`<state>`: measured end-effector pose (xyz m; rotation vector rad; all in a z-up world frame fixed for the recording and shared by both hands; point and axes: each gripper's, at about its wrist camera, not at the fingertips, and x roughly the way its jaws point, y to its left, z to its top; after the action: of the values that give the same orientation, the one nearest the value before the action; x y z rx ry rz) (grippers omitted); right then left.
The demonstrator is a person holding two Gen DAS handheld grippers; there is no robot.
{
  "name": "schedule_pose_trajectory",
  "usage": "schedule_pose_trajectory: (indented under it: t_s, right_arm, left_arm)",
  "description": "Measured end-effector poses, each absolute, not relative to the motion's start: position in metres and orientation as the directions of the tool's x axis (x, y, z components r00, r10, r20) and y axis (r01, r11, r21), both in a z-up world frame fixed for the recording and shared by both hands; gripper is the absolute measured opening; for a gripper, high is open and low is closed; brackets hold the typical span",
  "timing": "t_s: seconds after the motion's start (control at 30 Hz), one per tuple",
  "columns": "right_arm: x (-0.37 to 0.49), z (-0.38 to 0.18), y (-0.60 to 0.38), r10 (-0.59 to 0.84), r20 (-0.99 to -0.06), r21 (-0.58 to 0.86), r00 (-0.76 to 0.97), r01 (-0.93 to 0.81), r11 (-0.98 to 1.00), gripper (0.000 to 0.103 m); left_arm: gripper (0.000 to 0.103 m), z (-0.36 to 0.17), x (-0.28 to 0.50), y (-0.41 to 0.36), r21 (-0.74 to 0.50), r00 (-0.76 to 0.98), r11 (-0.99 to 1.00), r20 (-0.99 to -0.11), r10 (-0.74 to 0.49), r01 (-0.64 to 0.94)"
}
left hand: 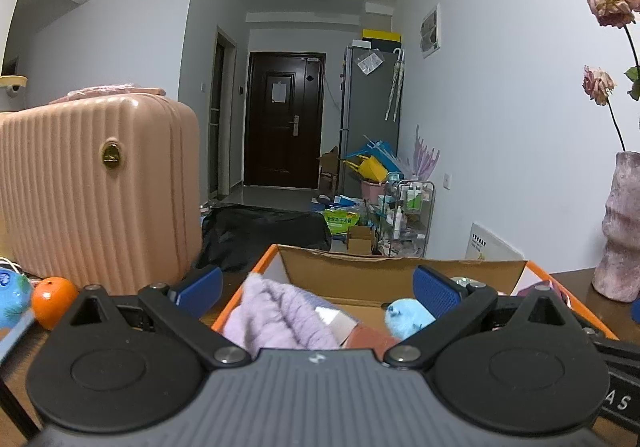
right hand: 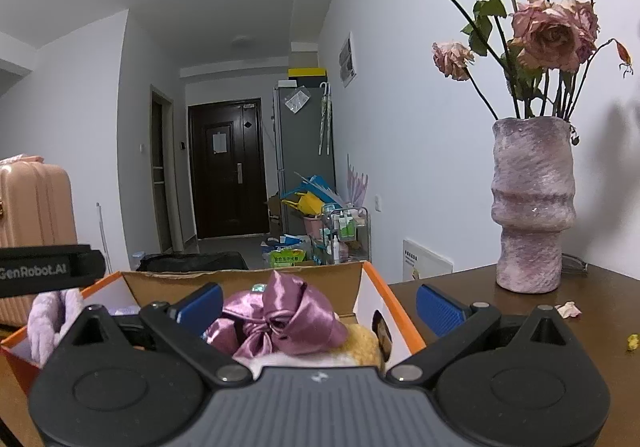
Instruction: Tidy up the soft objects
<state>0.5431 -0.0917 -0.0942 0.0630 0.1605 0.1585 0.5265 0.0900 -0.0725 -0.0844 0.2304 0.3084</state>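
Note:
An orange-edged cardboard box (left hand: 400, 271) sits on the brown table and holds soft things. In the left wrist view a lilac fluffy cloth (left hand: 276, 313) and a light blue plush (left hand: 408, 313) lie inside it. My left gripper (left hand: 318, 289) hangs open over them, its blue pads wide apart and touching nothing. In the right wrist view a purple satin bow (right hand: 280, 317) rests on a yellow plush (right hand: 362, 349) at the right end of the box (right hand: 394, 305). My right gripper (right hand: 320, 307) stands open around the bow, pads clear of it. The lilac cloth (right hand: 52, 321) shows at the left.
A pink ribbed suitcase (left hand: 100, 187) stands left of the box, with an orange (left hand: 52, 301) and a blue ball (left hand: 12, 297) before it. A pink vase (right hand: 532, 207) of dried roses stands on the table at the right, a fallen petal (right hand: 570, 309) near it.

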Motion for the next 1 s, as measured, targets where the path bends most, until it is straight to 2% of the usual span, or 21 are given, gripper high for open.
schedule_pose_trajectory:
  t_s: [0.7, 1.0]
  right_arm:
    - [0.425, -0.092, -0.130, 0.144, -0.161, 0.035, 0.976, -0.140, 0.990, 0.103]
    - [0.358, -0.091, -0.137, 0.180, -0.173, 0.030, 0.968, -0.177, 0.984, 0.103]
  left_arm:
    - [0.103, -0.075, 0.398, 0.083, 0.003, 0.926, 0.961, -0.269, 0.266, -0.275]
    - [0.103, -0.073, 0.331, 0.079, -0.003, 0.925, 0.965, -0.285, 0.250, -0.262]
